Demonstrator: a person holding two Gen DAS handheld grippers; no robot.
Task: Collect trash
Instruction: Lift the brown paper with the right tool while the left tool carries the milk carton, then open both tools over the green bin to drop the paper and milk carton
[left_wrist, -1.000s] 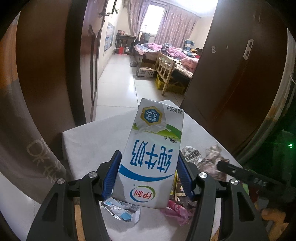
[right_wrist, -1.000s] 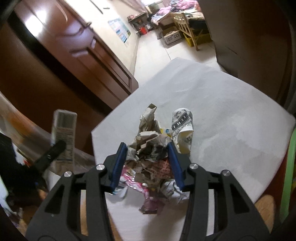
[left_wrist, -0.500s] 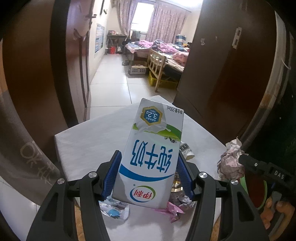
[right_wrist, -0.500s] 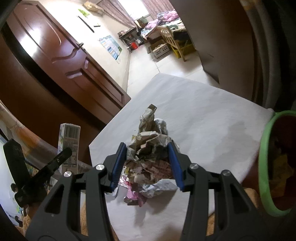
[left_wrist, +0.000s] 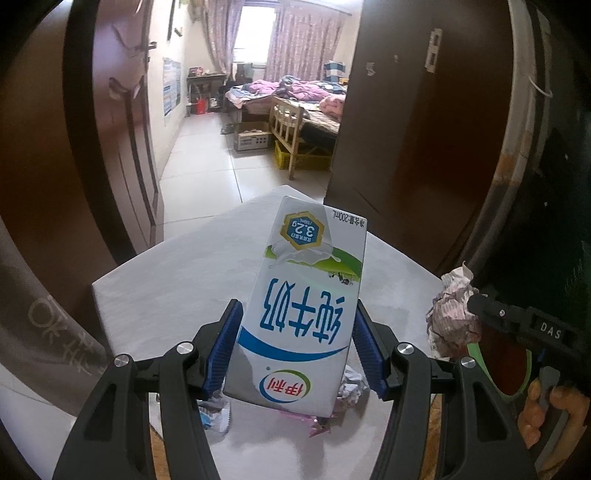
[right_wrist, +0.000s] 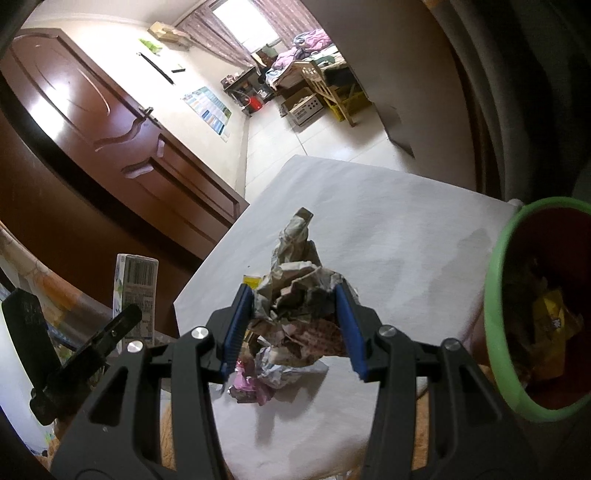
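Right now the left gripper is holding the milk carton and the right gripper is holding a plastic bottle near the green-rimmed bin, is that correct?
Not quite: the right gripper holds a wad of crumpled paper, not a plastic bottle, as the right wrist view shows. The rest stands: the left gripper is shut on the milk carton, and the green-rimmed bin sits close to the right.

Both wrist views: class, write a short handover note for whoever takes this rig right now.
Left gripper: shut on the milk carton, held above the table.
Right gripper: shut on a paper wad, lifted beside the green-rimmed bin.
Done: bin already holds some trash.
Left: drop the wad, then the carton, in the bin; then collect the pink wrapper, foil scrap and blue-white wrapper on the table.
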